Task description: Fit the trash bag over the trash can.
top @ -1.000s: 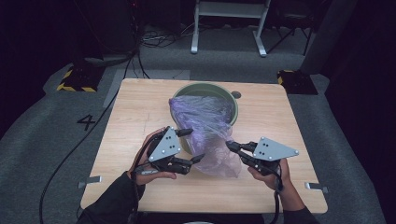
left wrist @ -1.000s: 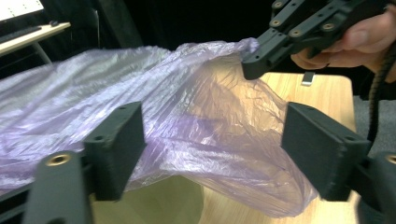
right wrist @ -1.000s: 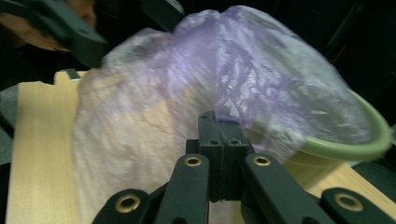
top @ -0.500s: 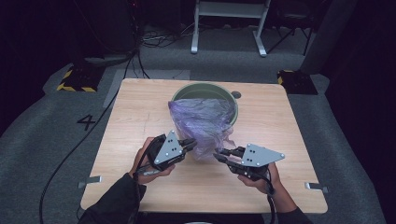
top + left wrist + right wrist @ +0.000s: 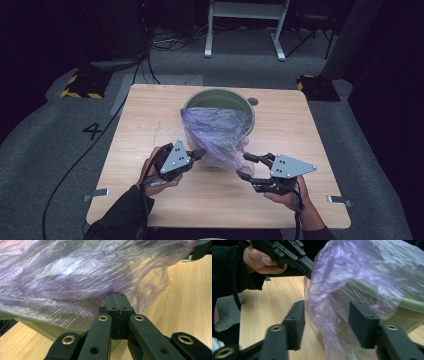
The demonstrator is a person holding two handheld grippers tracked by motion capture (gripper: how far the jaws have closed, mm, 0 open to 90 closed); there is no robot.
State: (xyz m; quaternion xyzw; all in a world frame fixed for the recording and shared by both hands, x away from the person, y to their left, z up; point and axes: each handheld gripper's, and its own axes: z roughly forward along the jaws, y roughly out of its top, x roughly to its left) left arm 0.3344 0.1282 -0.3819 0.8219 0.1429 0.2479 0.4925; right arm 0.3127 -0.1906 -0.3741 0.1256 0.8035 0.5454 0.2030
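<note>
Purple bag (image 5: 217, 135) hangs over the green bucket (image 5: 220, 98) at frame centre — left gripper (image 5: 197, 154) pinches its edge taut, so the right gripper (image 5: 246, 166), jaws apart, can take the other side.

- The green bucket (image 5: 219, 97) stands at the table's (image 5: 150, 120) far middle, with the purple bag (image 5: 217, 135) spilling from it toward the near side.
- Bare wood lies open left and right of the bucket.
- The near edge between the two forearms is open.
</note>
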